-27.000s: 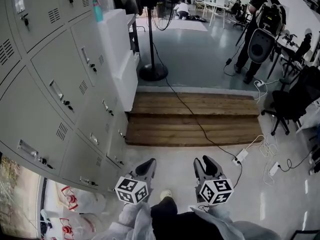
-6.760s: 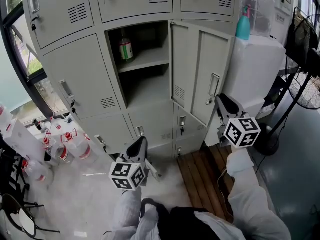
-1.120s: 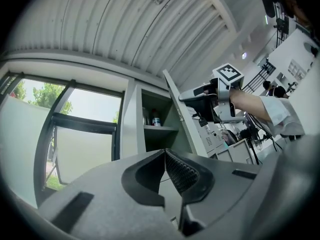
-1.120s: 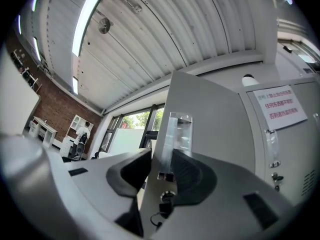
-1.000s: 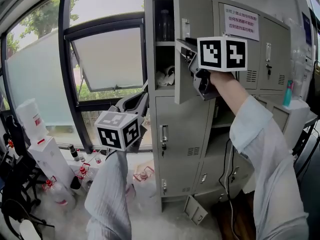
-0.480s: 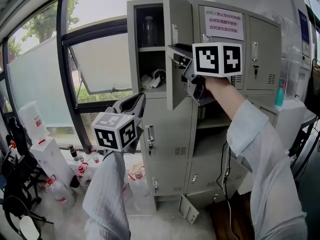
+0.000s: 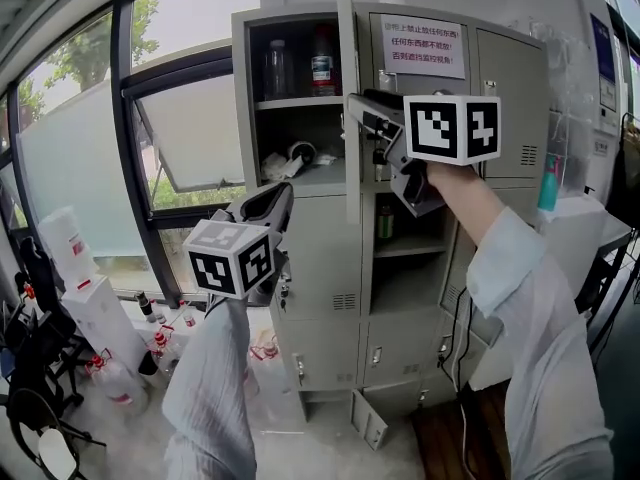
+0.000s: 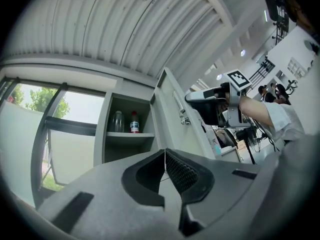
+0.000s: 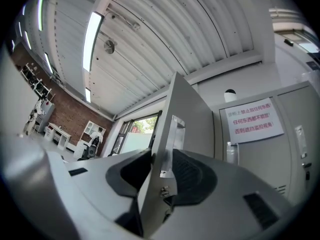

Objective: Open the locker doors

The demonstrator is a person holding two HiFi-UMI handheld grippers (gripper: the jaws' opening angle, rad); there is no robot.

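The right gripper view alone shows the grip close up: the right tool [image 9: 160, 156] pinches the free edge of the door [image 9: 175, 104], one pad on each face, just below the handle [image 9: 176, 134], with a lock fitting at the pads. The head view adds that this door belongs to the top-left compartment of the locker [image 7: 325, 263] and stands swung out, edge-on to the camera. Only the left gripper view shows the left tool [image 8: 164, 153] pressed together with nothing between its pads. It also takes in two bottles [image 8: 134, 123] on the shelf of the opened compartment. In the head view the left tool is held in front of the locker's left side, lower than the door and well apart from it. A white notice [image 7: 423, 46] with red print hangs on the closed door to the right of the open one. Below the notice another compartment stands open with a small bottle [image 7: 385, 221] inside. A window [image 7: 190, 133] lies left of the locker. The person's right arm crosses in front of the locker's right half.
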